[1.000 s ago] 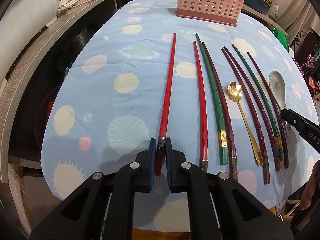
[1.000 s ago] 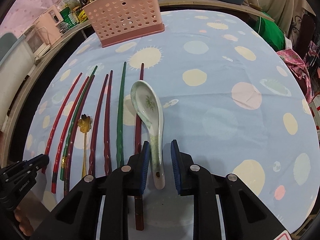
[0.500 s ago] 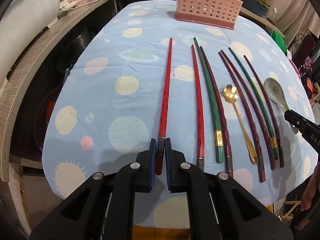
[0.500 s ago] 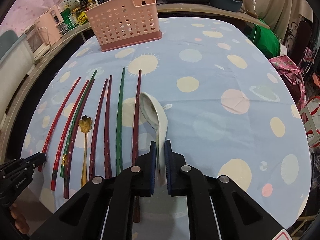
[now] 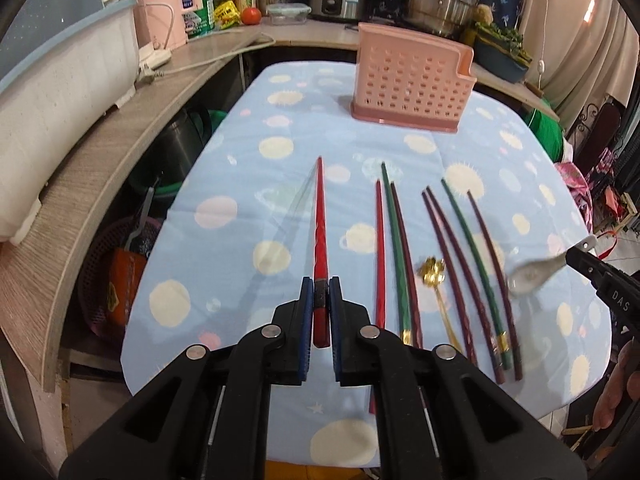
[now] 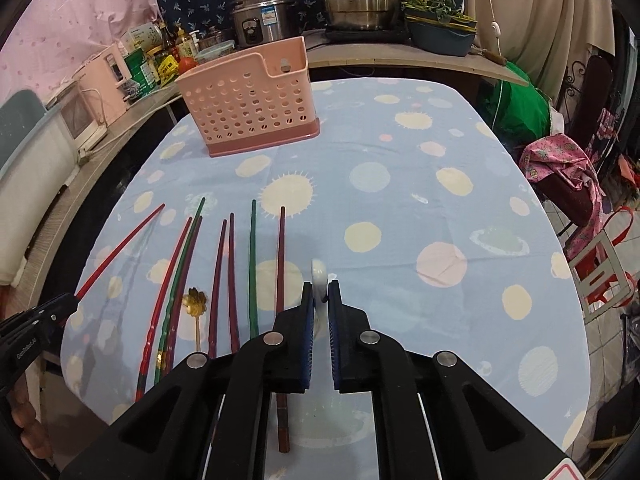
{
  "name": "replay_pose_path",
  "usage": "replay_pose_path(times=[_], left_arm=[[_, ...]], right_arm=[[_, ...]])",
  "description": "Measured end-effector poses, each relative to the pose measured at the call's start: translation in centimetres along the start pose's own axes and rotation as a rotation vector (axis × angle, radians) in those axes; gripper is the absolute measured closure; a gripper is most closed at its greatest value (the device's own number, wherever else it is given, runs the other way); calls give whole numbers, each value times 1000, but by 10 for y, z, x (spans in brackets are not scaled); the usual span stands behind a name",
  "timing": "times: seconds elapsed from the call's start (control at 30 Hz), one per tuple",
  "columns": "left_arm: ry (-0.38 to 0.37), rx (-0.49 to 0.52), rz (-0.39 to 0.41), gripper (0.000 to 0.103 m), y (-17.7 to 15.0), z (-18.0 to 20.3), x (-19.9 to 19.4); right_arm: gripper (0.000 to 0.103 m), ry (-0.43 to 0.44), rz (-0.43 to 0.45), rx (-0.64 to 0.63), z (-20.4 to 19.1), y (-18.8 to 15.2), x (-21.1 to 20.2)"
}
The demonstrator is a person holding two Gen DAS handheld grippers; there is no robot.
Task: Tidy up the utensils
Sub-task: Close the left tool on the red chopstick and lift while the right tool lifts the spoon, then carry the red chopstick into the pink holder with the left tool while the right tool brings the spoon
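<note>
Red lacquer shows between the pads of the left tool point(image 5: 320, 304): it is clamped on the butt end of a red chopstick point(image 5: 320, 236), whose tip slants up and away over the cloth, clear of the worktop point(image 5: 224, 208), with its faint shadow lying to the left. The right tool point(image 6: 319, 300) is clamped on the handle of a white spoon point(image 5: 532, 276); from the left wrist view the bowl hangs in the air off the right end of the row, blurred.

On the worktop lie the rest in a rough row: a second red chopstick point(image 5: 379, 252), green and dark red ones beside it, and a small gold spoon point(image 5: 432, 270) among them. The pink basket point(image 5: 412, 80) stands upright at the far end, well apart from the row; its inside cannot be seen from either view.

I judge the step in hand to be the carry: both pieces are picked up and off the cloth, neither yet near the basket. Most of the task is ahead, since the whole row waits.

The next move calls for bringing each piece over the basket's open top, tipping it toward upright and lowering it in before the tool parts. The long chopstick needs its far end steered clear of the rim, and the spoon, gripped only by its thin handle, may swivel.
</note>
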State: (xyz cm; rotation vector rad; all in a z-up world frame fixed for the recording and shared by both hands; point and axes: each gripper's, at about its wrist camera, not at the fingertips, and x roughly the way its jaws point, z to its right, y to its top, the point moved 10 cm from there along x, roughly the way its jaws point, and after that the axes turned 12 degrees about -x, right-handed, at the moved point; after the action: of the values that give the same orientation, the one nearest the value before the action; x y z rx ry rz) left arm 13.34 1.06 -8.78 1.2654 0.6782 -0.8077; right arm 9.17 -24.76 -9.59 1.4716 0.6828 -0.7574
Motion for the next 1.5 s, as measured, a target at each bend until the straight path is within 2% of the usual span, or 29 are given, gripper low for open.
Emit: replay_pose_path(times=[0.27, 0.57, 0.9, 1.17, 1.33, 1.5], left_arm=[[-30, -30, 114, 96, 62, 8, -22], [-54, -37, 232, 96, 137, 23, -42], [-145, -48, 354, 96, 236, 62, -74], [-214, -60, 525, 96, 328, 105, -117], [-240, -62, 554, 96, 362, 125, -104], [-232, -58, 494, 96, 367, 134, -56]], right_arm=[[97, -14, 73, 27, 20, 42, -15], [97, 20, 157, 58, 32, 101, -24], [97, 81, 247, 107, 42, 191, -11], [97, 78, 281, 103, 47, 259, 22], [97, 95, 272, 101, 44, 282, 50], [97, 106, 223, 97, 40, 285, 85]])
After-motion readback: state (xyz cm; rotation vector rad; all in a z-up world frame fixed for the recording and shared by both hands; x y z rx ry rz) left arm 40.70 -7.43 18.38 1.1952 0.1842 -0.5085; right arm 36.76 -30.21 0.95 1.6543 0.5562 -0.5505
